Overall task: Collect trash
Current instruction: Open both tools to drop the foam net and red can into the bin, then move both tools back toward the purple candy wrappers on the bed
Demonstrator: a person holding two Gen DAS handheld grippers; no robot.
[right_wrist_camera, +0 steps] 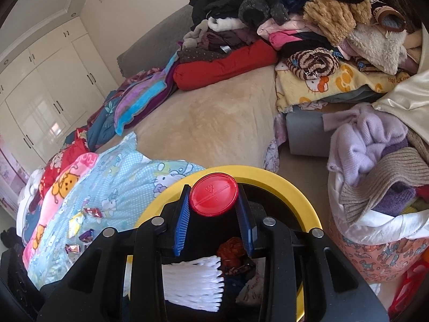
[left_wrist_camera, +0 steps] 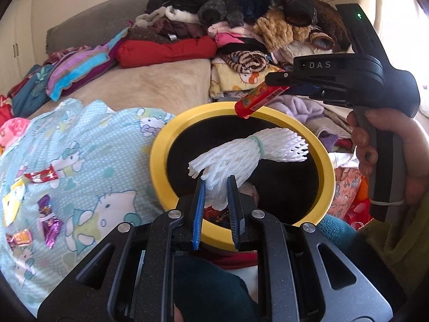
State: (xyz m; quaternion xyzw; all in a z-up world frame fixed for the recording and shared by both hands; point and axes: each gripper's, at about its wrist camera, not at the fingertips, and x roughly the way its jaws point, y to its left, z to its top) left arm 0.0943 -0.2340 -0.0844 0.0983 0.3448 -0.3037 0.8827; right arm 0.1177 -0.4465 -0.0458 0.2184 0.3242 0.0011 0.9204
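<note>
The yellow-rimmed bin [left_wrist_camera: 161, 145] is taken as the landmark throughout. Nearest, above its near rim, the left gripper [left_wrist_camera: 216, 187] is seen clamped on the tail of a white foam net bundle [left_wrist_camera: 249, 150], whose banded bulk hangs over the black opening. For a clean drop, the jaws are best parted only while the whole bundle is inside the rim line, since its far end reaches toward the far side of the rim and could catch there.

Over the bin's far rim, the right gripper [left_wrist_camera: 278, 86] is closed on a red tube-like container [left_wrist_camera: 254, 99]; its round red cap [right_wrist_camera: 213, 196] is gripped between the blue pads [right_wrist_camera: 182, 214], pointing down toward the opening. The container should be brought further over the opening before release, as it sits just at the rim and might bounce out. Trash already lies inside the bin.

Left of the bin, several sweet wrappers [left_wrist_camera: 49, 214] are left on the blue patterned blanket [left_wrist_camera: 112, 134], presumably to be gathered afterwards. Beyond the bin, piled clothes [left_wrist_camera: 241, 21] are stacked.
</note>
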